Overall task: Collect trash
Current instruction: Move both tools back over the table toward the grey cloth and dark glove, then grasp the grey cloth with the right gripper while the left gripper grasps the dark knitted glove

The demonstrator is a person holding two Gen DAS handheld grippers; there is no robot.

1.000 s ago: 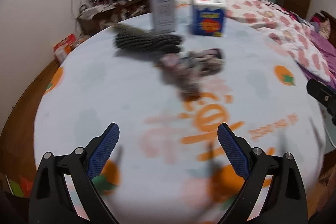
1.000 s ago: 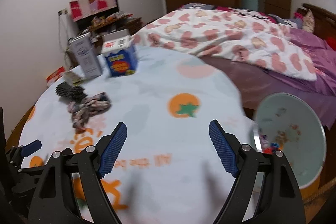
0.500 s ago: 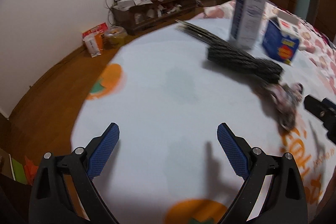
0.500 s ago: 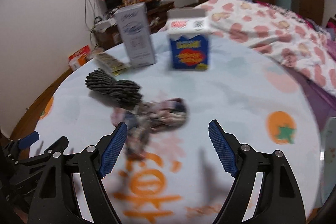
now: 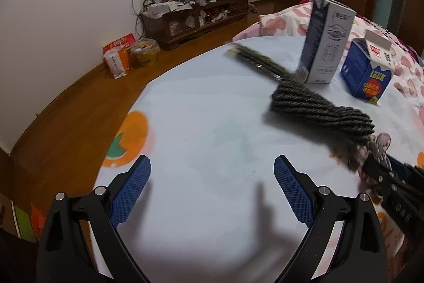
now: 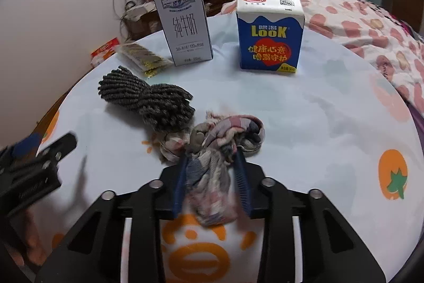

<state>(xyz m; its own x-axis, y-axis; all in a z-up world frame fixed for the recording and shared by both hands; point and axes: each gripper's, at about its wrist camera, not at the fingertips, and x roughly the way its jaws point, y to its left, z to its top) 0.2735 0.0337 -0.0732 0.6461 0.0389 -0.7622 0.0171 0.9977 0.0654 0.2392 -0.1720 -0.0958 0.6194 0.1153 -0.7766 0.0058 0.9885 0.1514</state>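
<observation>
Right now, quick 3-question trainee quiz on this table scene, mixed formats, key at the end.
1. True or false: the left gripper holds the grey rolled cloth.
2. What is the right gripper shut on?
A. blue carton
B. pink patterned rag
C. white milk carton
3. Fill in: the flat snack packet lies on the table beside the ____ carton.

Key:
1. False. The left gripper is open over bare tablecloth.
2. B, the pink patterned rag.
3. White; it lies by the white milk carton, not the blue carton.
</observation>
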